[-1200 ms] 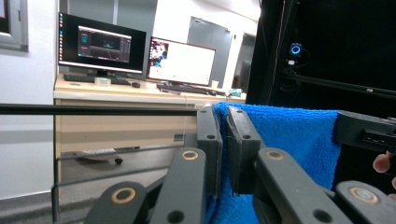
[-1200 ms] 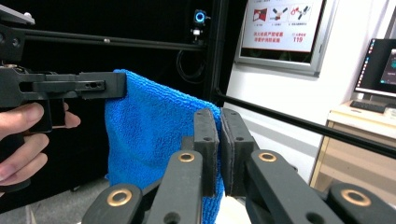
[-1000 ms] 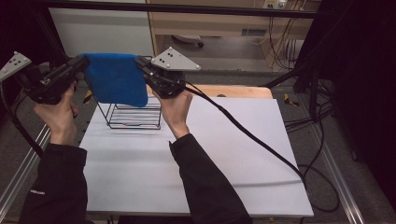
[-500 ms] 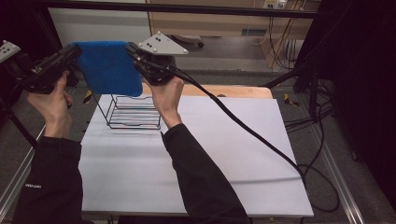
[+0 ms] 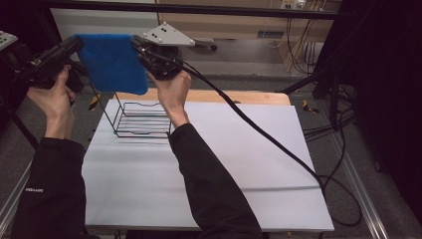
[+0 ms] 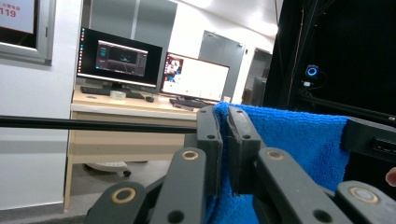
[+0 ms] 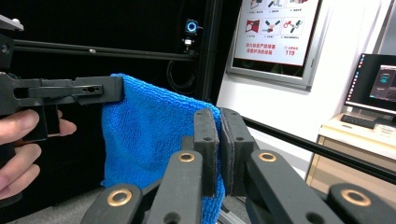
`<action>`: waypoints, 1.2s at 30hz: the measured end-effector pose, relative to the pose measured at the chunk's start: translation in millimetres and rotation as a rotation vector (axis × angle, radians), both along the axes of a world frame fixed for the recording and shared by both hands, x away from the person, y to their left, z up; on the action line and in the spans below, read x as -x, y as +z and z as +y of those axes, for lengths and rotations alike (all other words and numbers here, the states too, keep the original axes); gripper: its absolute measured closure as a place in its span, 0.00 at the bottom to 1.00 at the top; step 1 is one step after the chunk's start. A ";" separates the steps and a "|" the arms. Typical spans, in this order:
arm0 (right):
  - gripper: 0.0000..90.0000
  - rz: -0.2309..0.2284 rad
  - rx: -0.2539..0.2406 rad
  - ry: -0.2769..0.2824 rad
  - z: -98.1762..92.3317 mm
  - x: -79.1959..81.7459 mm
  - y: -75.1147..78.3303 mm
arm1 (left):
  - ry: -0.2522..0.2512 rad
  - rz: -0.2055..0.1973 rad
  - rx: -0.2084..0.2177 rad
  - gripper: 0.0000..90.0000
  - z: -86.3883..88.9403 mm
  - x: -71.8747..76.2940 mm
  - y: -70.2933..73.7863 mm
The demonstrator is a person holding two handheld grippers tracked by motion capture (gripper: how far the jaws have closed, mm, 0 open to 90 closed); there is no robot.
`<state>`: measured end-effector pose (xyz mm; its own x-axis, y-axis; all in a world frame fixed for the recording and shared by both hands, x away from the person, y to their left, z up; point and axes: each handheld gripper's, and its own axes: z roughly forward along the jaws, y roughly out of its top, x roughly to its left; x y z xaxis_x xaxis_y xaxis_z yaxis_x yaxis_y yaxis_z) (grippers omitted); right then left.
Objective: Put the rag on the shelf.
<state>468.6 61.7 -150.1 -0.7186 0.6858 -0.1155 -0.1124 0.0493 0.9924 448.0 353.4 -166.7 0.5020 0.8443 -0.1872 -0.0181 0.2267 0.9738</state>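
A square blue terry cloth hangs stretched between two hand-held grippers, well above the black wire rack standing on the white tabletop. The left gripper has its jaws pressed together on the cloth's upper left corner; the right gripper, topped by a grey three-cornered plate, has its jaws likewise clamped on the upper right corner. Compared with half a second earlier, both hands sit slightly lower and nearer the person, and the cloth's lower edge has come closer to the rack, though it remains clear of the wires
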 end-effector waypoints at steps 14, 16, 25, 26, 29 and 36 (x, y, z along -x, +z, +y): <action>0.96 0.012 -0.003 -0.022 -0.6 -27.2 6.0 | 0.029 0.019 -0.016 0.94 -5.7 -24.7 7.0; 0.96 0.009 -0.001 -0.025 0.6 -30.3 6.9 | 0.031 0.016 -0.013 0.94 -5.1 -27.9 6.6; 0.96 0.028 0.017 -0.034 6.4 -54.3 5.9 | 0.055 0.043 -0.022 0.94 -2.7 -45.5 8.5; 0.96 0.030 0.018 -0.035 6.5 -57.1 5.1 | 0.057 0.046 -0.023 0.94 -2.9 -47.2 8.5; 0.96 0.035 0.018 -0.039 6.4 -63.0 3.7 | 0.066 0.047 -0.042 0.94 -4.7 -51.4 9.2; 0.96 0.048 0.035 -0.052 4.7 -68.5 1.5 | 0.071 0.051 -0.064 0.93 -8.6 -62.6 11.0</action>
